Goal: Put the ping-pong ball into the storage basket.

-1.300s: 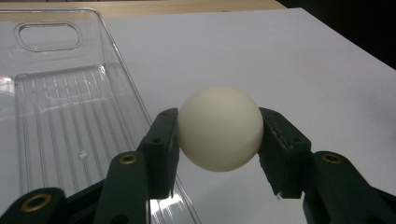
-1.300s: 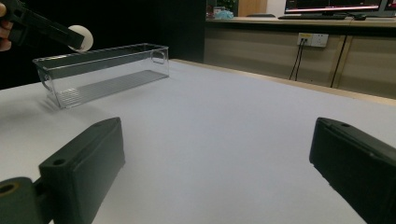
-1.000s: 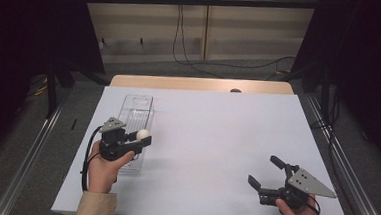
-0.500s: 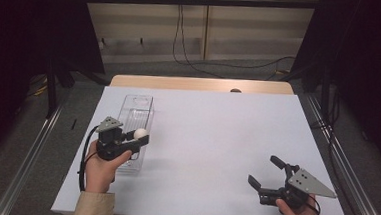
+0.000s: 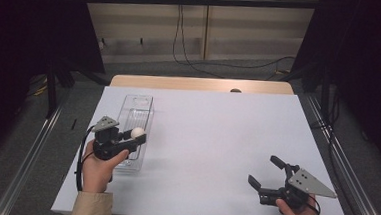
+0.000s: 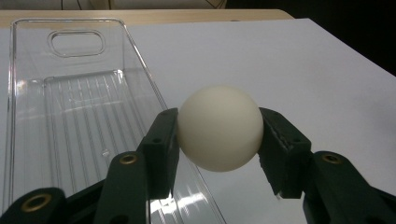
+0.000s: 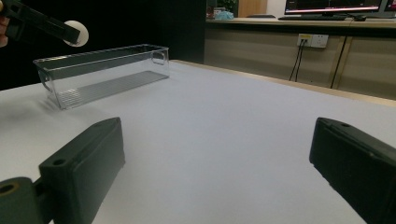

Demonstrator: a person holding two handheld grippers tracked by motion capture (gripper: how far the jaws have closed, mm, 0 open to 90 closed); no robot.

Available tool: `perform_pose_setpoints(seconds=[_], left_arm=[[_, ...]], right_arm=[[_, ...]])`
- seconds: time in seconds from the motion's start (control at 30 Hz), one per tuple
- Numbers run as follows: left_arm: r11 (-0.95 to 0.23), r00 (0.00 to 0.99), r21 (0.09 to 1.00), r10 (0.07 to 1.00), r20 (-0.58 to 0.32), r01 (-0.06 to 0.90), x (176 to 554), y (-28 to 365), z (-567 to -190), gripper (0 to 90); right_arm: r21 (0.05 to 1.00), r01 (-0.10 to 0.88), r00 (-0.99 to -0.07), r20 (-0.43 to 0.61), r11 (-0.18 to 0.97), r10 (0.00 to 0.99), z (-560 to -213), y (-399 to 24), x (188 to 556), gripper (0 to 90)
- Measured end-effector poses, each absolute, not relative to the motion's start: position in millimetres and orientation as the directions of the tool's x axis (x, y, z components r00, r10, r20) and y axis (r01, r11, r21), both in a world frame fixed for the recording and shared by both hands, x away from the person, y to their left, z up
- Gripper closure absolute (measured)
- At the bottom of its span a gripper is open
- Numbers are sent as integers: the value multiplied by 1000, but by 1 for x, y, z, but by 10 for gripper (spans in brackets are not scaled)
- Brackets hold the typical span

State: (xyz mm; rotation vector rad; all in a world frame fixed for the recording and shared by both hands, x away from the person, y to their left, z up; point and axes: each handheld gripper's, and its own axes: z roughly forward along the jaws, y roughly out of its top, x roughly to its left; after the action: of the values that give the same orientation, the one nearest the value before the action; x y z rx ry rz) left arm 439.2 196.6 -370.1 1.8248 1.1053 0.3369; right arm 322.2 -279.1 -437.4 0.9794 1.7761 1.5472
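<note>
Left claw: my left gripper (image 5: 137,137) clamps the white ball (image 5: 137,132) between both pads.
Ball: it hangs over the clear bin's (image 5: 139,106) right rim, at 9 o'clock on the white table (image 5: 216,139).
Right claw: my right gripper (image 5: 263,171) stands wide open with nothing between its jaws, at 4 o'clock.
Path between: bare tabletop.
Around: cables (image 5: 182,42) on the floor at 12 o'clock.
Writing: I read none.

light: even overhead, white surface (image 5: 216,139) bright, surroundings dark | shadows: soft, faint | glare: highlights on the clear tray (image 6: 70,116) floor near the left tool (image 6: 219,135) | focus: right tool (image 7: 215,172) black parts near the lens soft, background sharp
</note>
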Motion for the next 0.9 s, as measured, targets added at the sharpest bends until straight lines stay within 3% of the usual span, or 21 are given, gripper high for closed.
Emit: perform_pose_setpoints(seconds=[0.9], left_arm=[[-135, 536, 833, 817, -213, 537, 439, 204, -370, 512]], right_arm=[[987, 151, -562, 38, 57, 827, -437, -279, 322, 28]])
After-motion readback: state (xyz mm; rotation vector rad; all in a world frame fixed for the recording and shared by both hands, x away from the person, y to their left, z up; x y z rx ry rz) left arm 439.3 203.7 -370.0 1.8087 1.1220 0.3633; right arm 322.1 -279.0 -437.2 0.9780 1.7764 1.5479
